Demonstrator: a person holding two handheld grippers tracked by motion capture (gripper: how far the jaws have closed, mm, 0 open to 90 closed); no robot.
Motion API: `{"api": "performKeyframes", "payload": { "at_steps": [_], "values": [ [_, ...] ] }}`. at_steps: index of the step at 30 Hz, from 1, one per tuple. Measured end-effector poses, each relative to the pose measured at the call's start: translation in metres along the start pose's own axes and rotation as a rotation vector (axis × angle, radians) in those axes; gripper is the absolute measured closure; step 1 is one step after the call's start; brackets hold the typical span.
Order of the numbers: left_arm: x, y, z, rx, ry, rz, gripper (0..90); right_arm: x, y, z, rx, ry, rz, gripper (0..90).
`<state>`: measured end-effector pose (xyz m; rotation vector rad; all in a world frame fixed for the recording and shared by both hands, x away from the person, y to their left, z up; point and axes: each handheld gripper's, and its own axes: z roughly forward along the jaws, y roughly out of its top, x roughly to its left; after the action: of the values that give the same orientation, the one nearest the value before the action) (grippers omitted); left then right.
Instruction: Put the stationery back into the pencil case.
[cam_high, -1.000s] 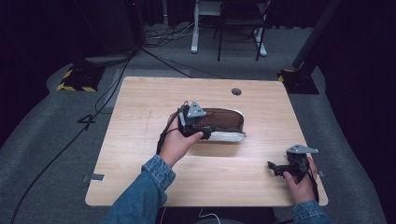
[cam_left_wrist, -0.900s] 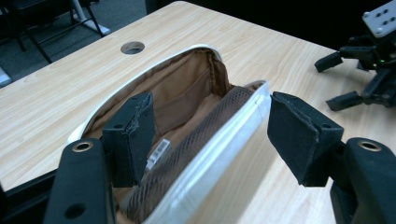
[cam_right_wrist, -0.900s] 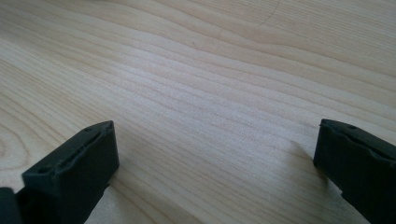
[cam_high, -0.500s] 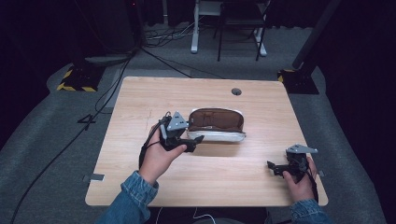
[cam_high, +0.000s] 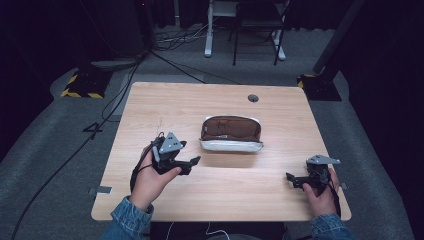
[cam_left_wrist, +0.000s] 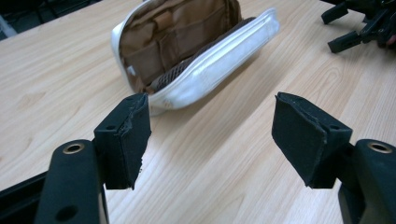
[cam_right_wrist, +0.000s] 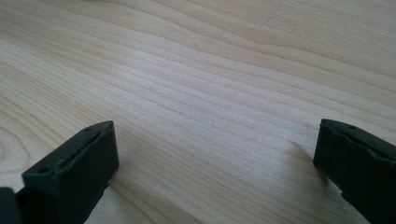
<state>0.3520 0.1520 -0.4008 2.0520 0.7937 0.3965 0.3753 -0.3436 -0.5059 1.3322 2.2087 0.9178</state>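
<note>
A brown-lined pouch with a white rim (cam_high: 231, 134) lies unzipped near the middle of the wooden table (cam_high: 175, 100); the left gripper view looks into its pockets (cam_left_wrist: 187, 51). My left gripper (cam_high: 194, 164) sits to the pouch's left and nearer the person, apart from it. Its jaws have just been opening, and bare wood lies between them (cam_left_wrist: 212, 126). My right gripper (cam_high: 291, 180) rests open at the near right of the table, over bare wood (cam_right_wrist: 215, 154). It also appears far off in the left gripper view (cam_left_wrist: 355, 25).
A small round grommet (cam_high: 253, 98) sits near the table's far edge. Beyond the table stand desk and chair legs (cam_high: 235, 45), and cables (cam_high: 165, 60) run across the grey floor. A yellow-black striped base (cam_high: 82, 87) is at the far left.
My left hand has drawn back from the pouch's left end, going left and toward the near edge. The pouch stays where it was. The right hand has not moved.
</note>
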Motion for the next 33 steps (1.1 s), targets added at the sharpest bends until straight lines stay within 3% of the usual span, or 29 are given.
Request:
{"api": "performKeyframes", "payload": {
  "at_steps": [7,12,15,16,21,25,33],
  "values": [
    [0.006,-0.021,-0.012,0.010,0.016,-0.039,26.4,0.000,0.000,0.000,0.000,0.000,0.000,0.3],
    [0.012,-0.044,-0.019,0.026,0.061,-0.057,23.4,0.000,0.000,0.000,0.000,0.000,0.000,0.3],
    [0.020,-0.063,-0.020,0.019,0.071,-0.125,22.6,0.000,0.000,0.000,0.000,0.000,0.000,0.3],
    [0.025,-0.074,-0.020,0.054,0.082,-0.131,22.1,0.000,0.000,0.000,0.000,0.000,0.000,0.3],
    [0.031,-0.094,-0.020,0.091,0.078,-0.117,20.2,0.000,0.000,0.000,0.000,0.000,0.000,0.3],
    [0.036,-0.110,-0.017,0.112,0.073,-0.164,19.9,0.000,0.000,0.000,0.000,0.000,0.000,0.4],
    [0.039,-0.126,-0.009,0.173,0.074,-0.148,18.5,0.000,0.000,0.000,0.000,0.000,0.000,0.3]
  ]
}}
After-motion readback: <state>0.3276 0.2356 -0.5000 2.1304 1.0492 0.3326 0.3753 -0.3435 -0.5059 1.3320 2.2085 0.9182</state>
